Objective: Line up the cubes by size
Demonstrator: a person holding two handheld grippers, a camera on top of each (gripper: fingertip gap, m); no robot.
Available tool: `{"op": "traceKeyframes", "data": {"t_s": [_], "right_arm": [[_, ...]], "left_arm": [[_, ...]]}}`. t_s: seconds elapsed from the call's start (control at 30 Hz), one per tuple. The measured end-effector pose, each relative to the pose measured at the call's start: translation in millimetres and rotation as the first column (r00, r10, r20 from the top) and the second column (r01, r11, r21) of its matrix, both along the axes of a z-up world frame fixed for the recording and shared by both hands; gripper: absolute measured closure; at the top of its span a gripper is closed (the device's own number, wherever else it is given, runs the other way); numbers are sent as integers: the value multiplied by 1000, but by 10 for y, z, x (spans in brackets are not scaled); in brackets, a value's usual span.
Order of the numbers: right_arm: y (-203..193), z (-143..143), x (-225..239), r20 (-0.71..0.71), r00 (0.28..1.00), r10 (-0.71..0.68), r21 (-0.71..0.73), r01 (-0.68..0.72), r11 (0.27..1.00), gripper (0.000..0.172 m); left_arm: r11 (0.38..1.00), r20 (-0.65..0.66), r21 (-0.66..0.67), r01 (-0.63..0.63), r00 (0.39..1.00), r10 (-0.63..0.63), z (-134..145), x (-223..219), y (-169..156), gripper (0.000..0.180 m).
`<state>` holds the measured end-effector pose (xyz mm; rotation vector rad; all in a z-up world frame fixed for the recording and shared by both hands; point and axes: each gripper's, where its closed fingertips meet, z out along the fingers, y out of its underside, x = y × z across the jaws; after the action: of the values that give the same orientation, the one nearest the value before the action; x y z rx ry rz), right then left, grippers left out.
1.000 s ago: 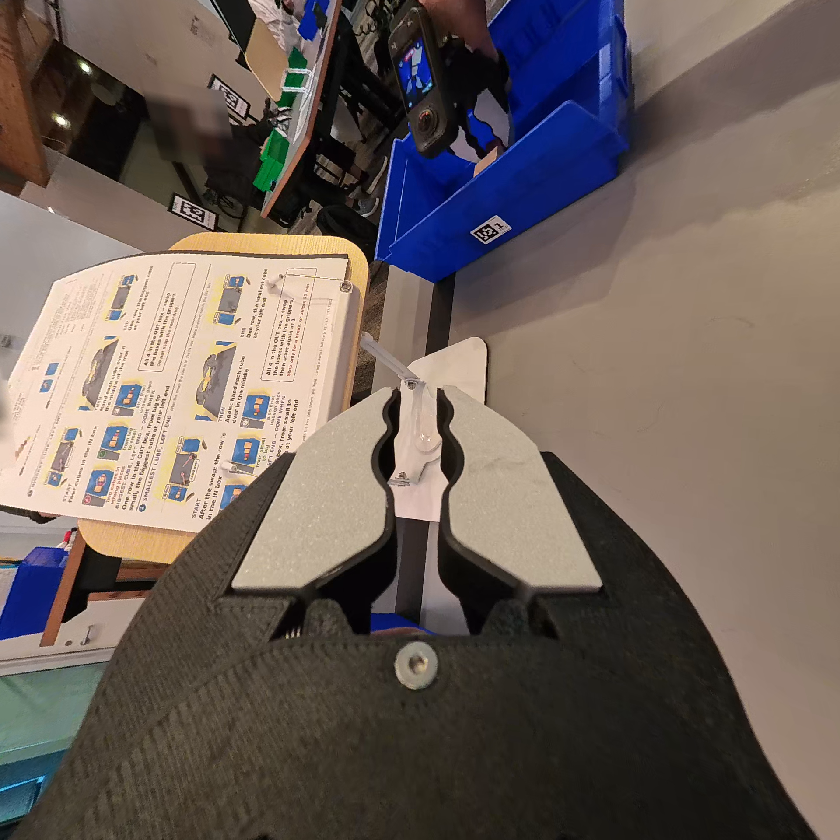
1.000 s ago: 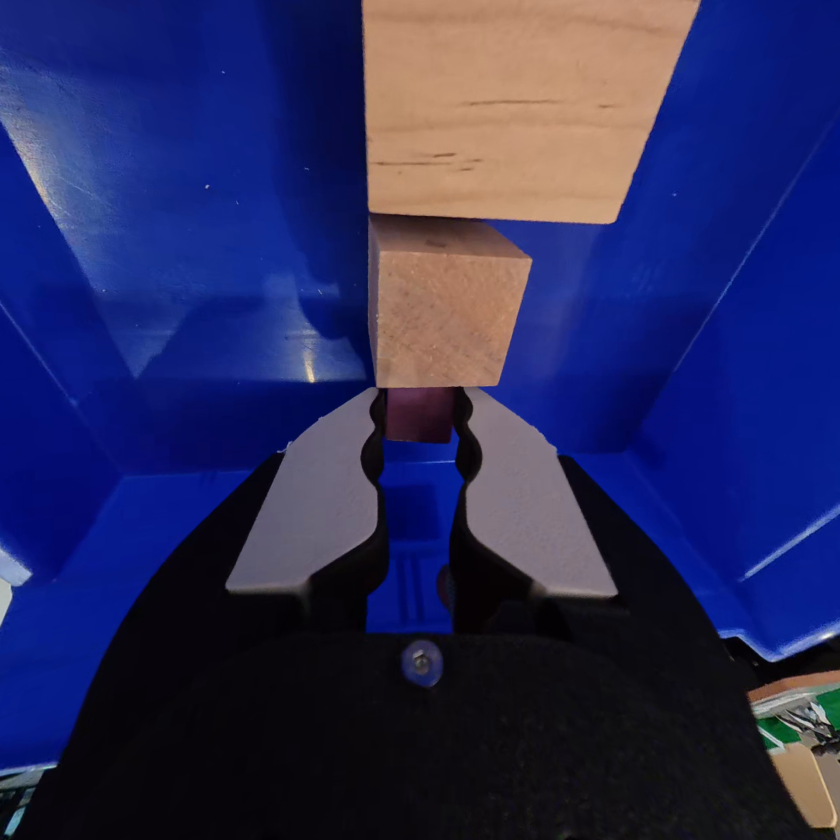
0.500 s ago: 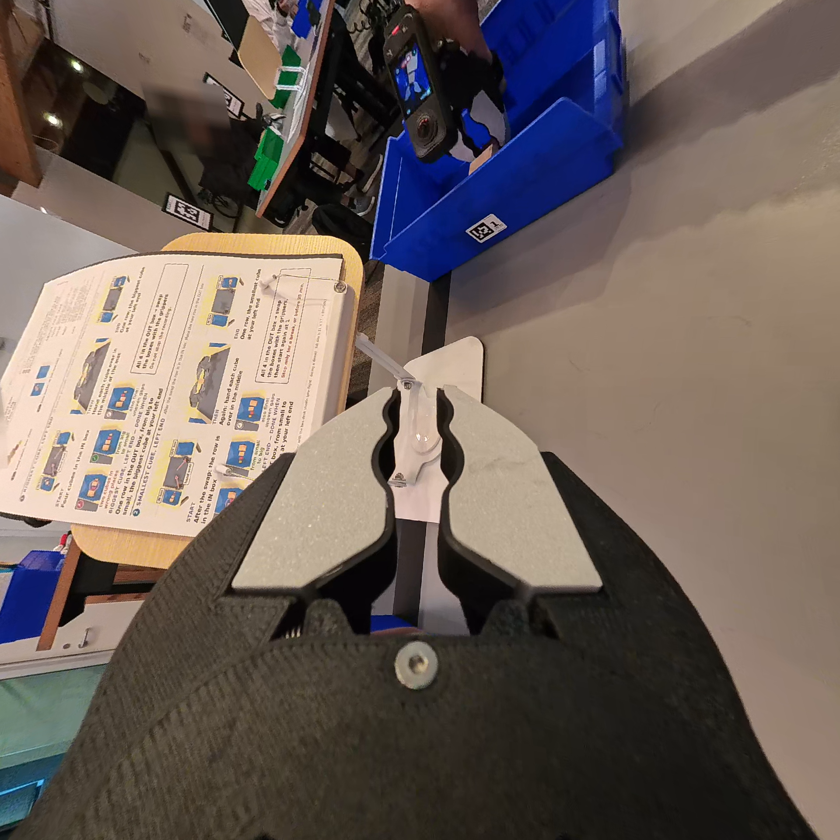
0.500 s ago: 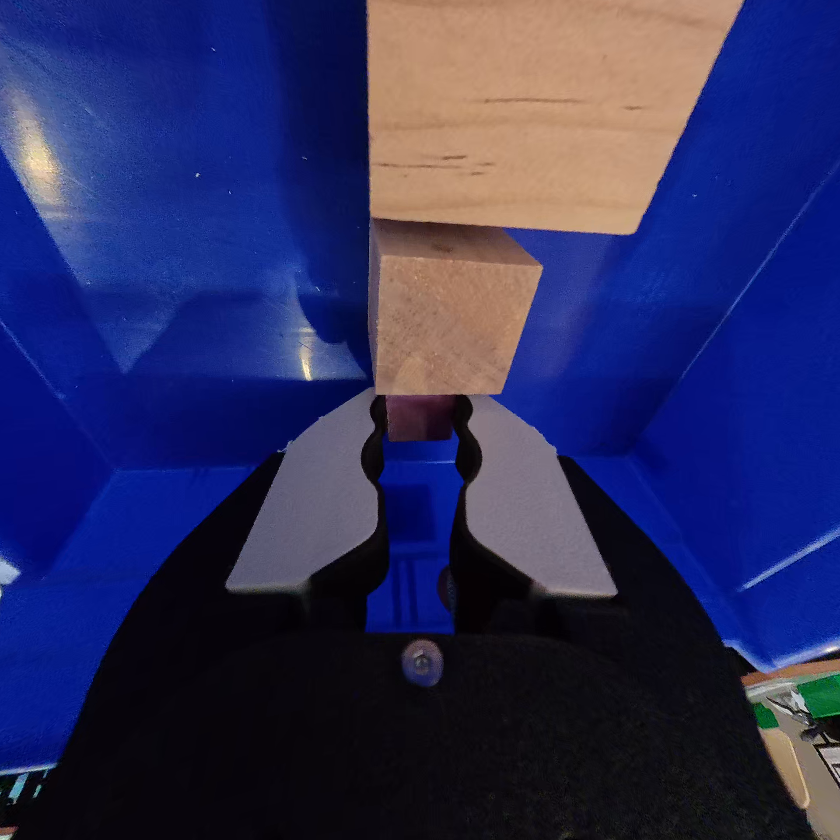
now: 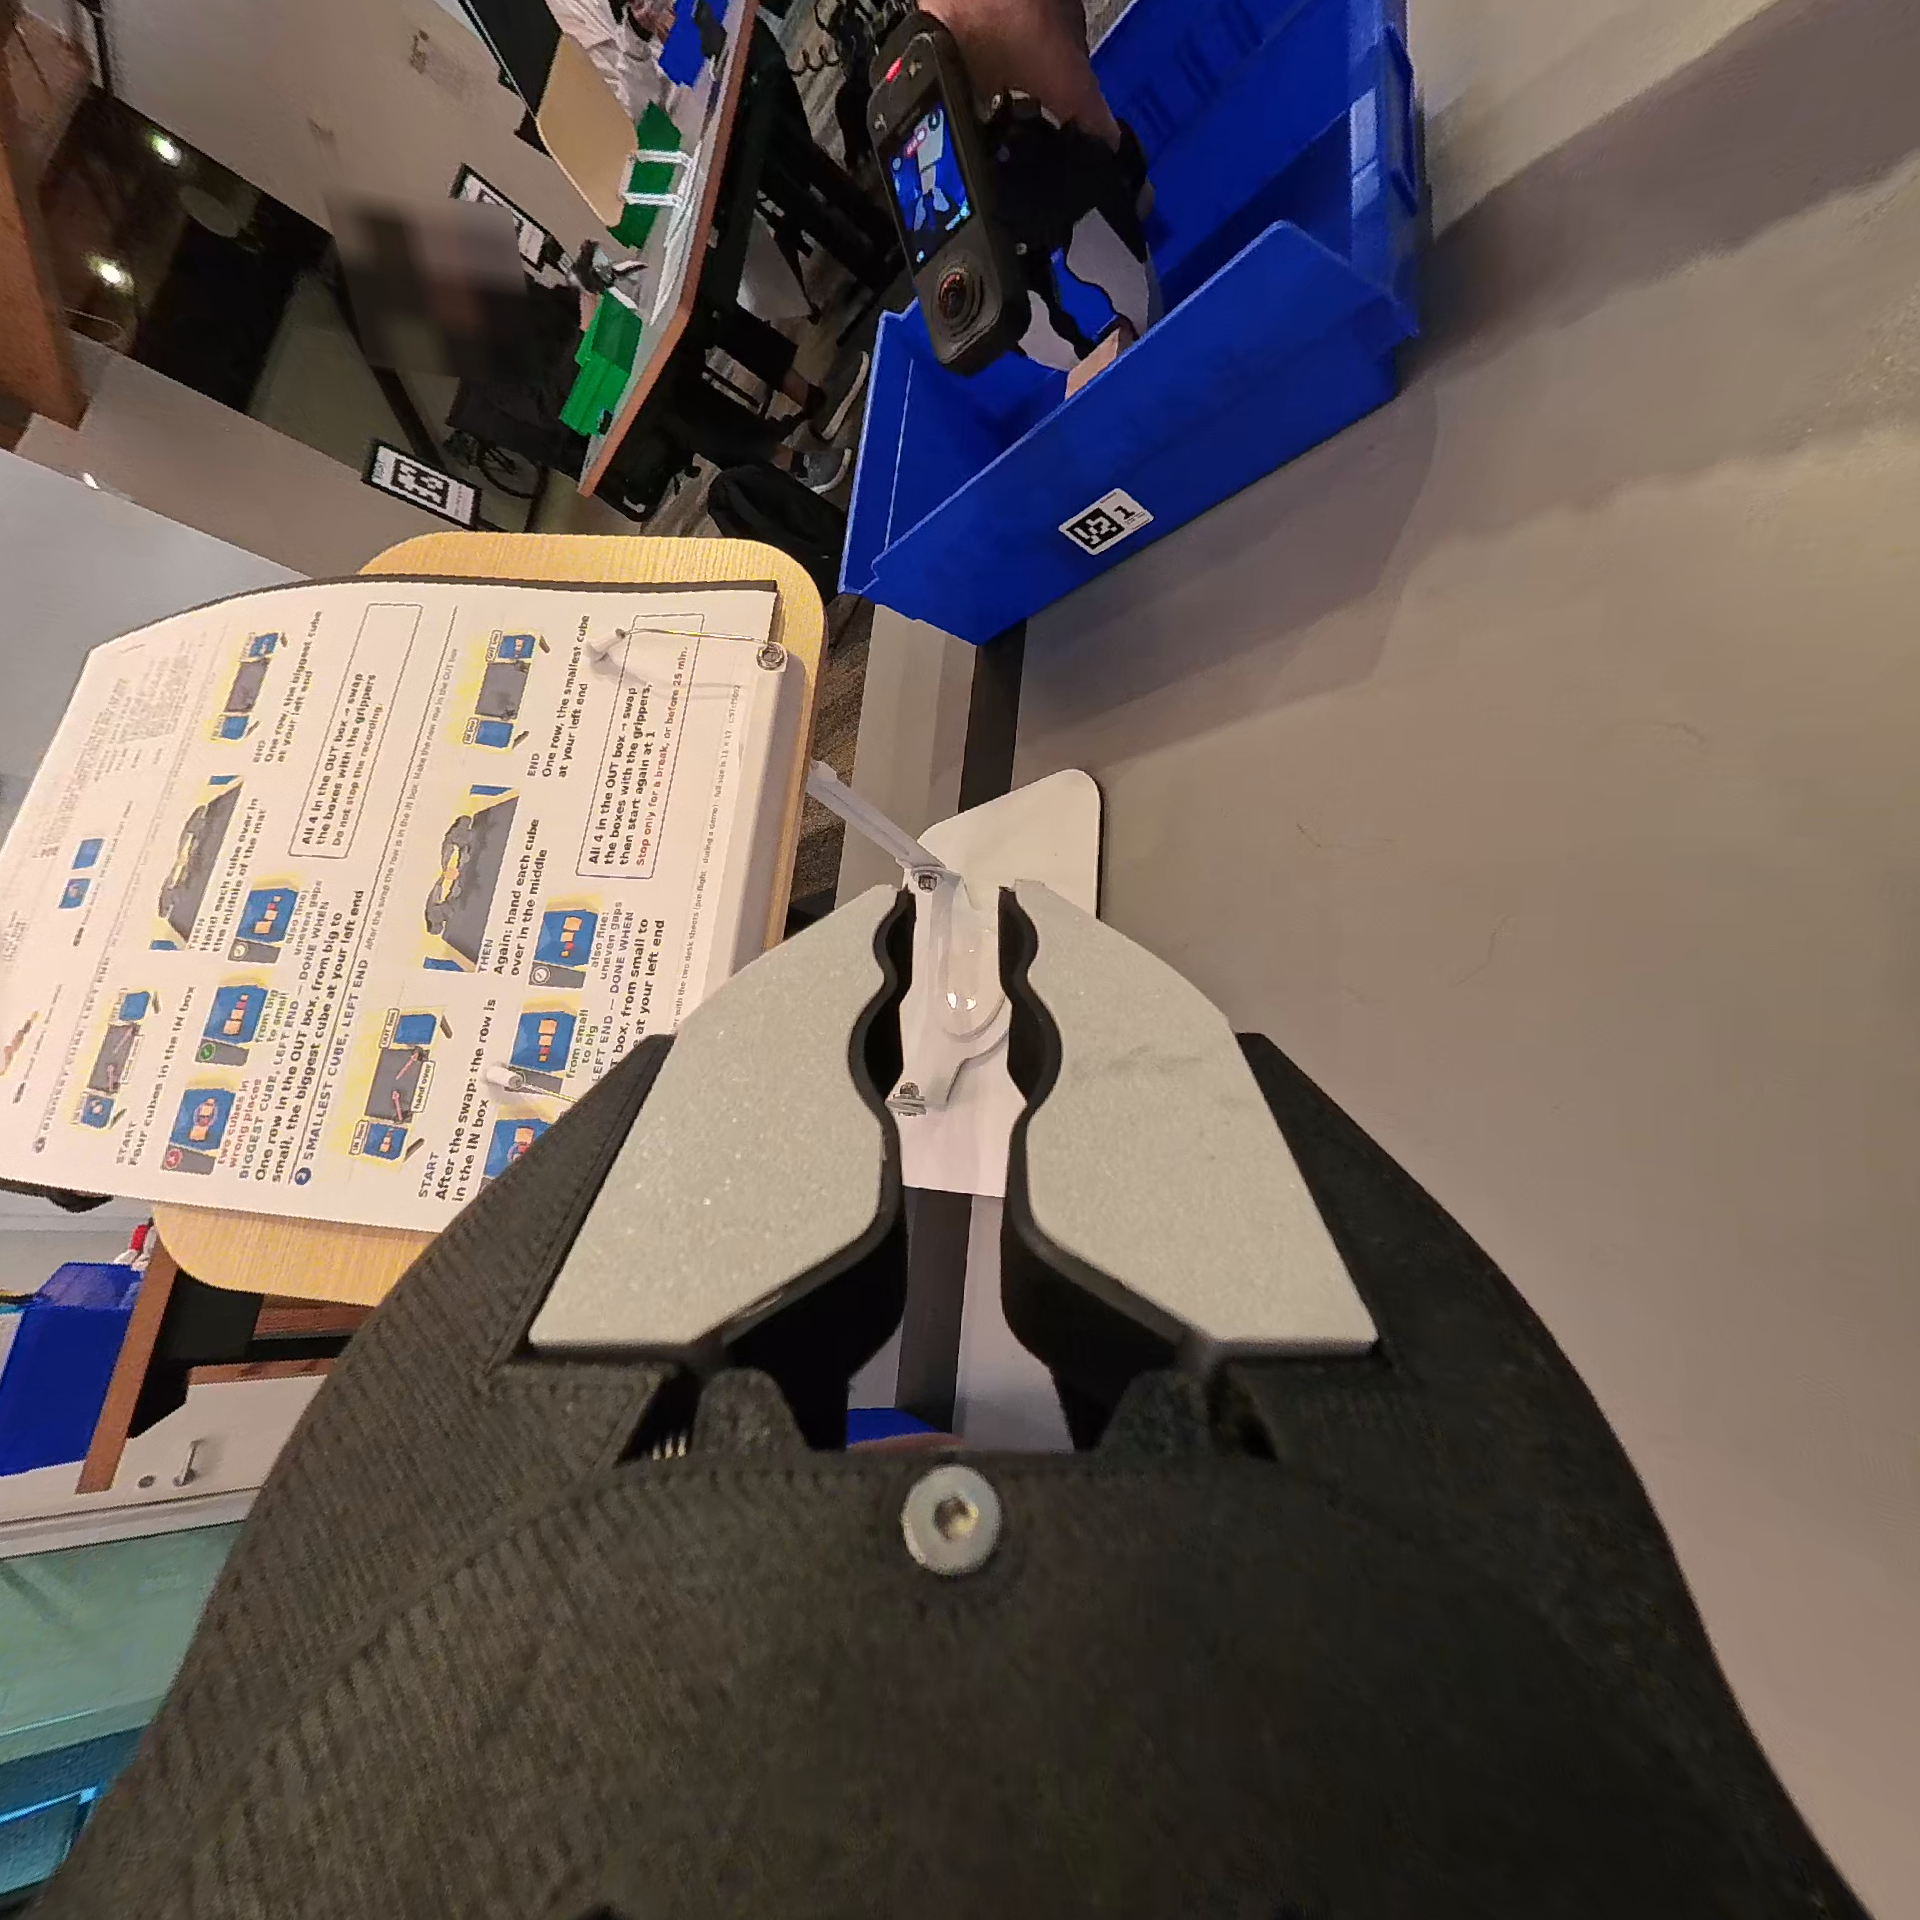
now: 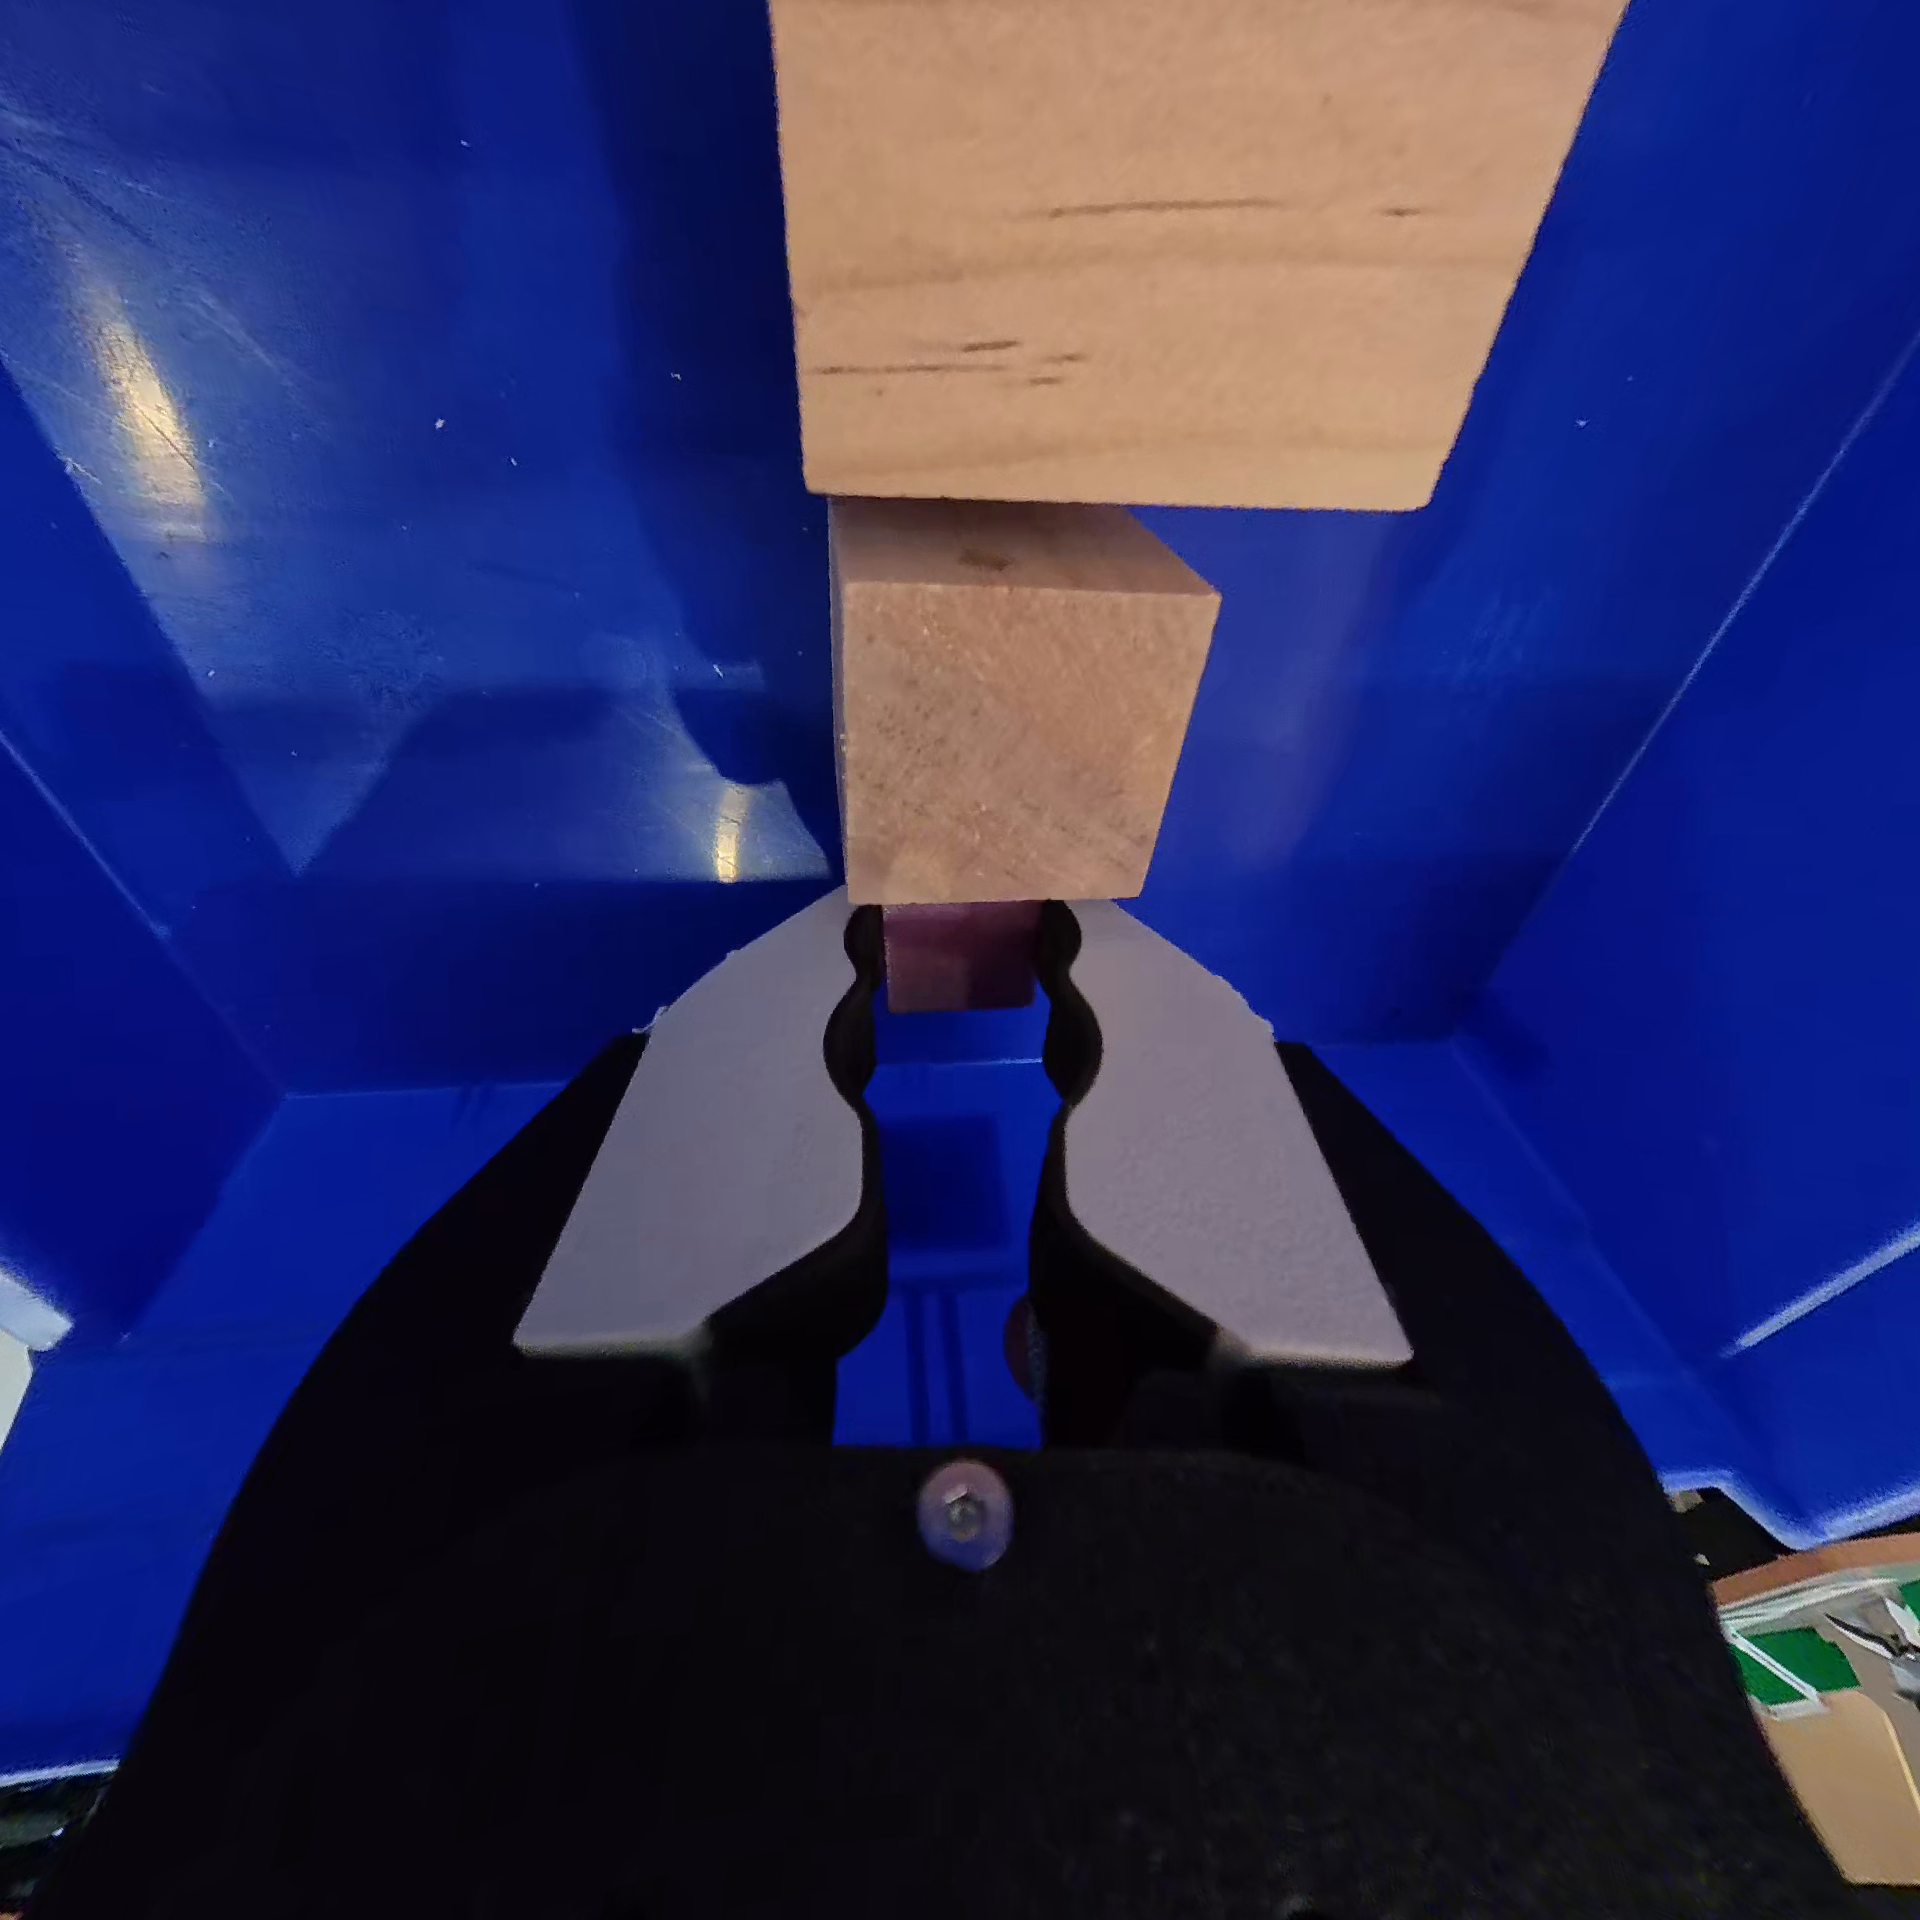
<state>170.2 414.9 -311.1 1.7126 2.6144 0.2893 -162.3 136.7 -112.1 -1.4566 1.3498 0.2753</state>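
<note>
purple cube (image 6: 958, 958) between fingers (image 6: 1049, 940)

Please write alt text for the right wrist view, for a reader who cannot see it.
The right gripper grips a small dark purple cube inside a blue bin. Just beyond it stand a medium wooden cube and then a larger one, in a row.

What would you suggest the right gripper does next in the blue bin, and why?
Probably open the right gripper and back off: its small dark cube already sits in line against the middle cube, which is followed by the big cube, low in the bin.
</note>
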Motion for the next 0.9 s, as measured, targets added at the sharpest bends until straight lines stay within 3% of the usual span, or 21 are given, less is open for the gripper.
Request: {"op": "traceKeyframes", "data": {"t_s": [0.43,0.7,0.9], "right_arm": [[21,123,3,-23,999,-25,23,26,999,129],[-24,992,-56,-206,978,-38,265,93,960,129],[-712,1532,-355,-389,920,51,417,126,900,135]], "left_arm": [[1000,-2,-5,5,1000,-5,-7,9,-5,165],[1000,11,16,-14,1000,14,74,-64,-18,161],[998,15,39,-43,999,43,163,-162,-37,157]]}}
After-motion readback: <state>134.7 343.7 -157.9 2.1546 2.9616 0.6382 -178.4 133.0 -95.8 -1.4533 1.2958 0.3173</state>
